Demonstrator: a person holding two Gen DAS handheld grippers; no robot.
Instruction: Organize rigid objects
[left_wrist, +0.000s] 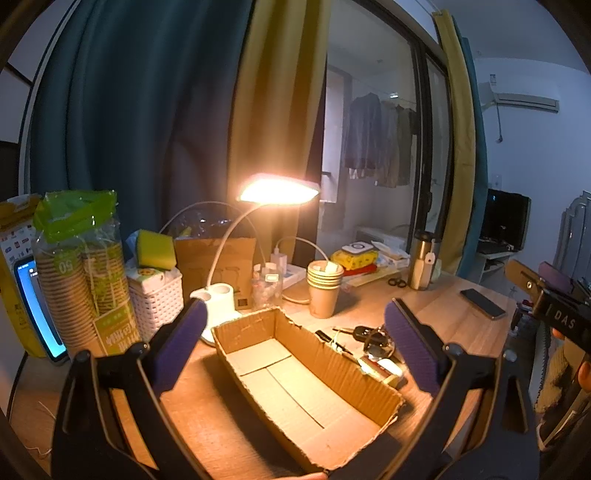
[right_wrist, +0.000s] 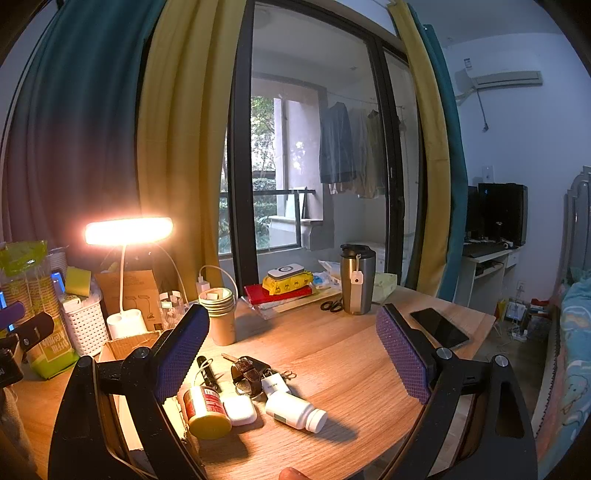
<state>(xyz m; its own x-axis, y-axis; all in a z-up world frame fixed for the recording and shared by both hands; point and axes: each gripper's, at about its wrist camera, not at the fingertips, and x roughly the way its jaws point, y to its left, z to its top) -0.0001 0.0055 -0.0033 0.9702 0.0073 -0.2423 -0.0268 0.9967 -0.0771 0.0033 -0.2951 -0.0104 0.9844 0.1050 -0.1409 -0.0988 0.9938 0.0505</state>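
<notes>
An open, empty cardboard box (left_wrist: 295, 384) lies on the wooden desk, directly under my left gripper (left_wrist: 295, 306), which is open with nothing between its purple pads. Keys (left_wrist: 365, 334) and small items lie just right of the box. In the right wrist view my right gripper (right_wrist: 291, 314) is open above a cluster: a white pill bottle (right_wrist: 295, 410) on its side, a yellow-lidded jar (right_wrist: 205, 410), a white case (right_wrist: 240, 410), a brown-strap watch (right_wrist: 247, 373) and keys (right_wrist: 236, 358). The box (right_wrist: 122, 347) is left of them, partly hidden by the left finger.
A lit desk lamp (right_wrist: 127, 230) stands at the back left beside a white basket (right_wrist: 85, 325) and stacked paper cups (right_wrist: 221, 314). A steel tumbler (right_wrist: 356, 280), scissors (right_wrist: 330, 305) and a dark phone (right_wrist: 439, 326) sit toward the back right. The desk edge runs behind the phone.
</notes>
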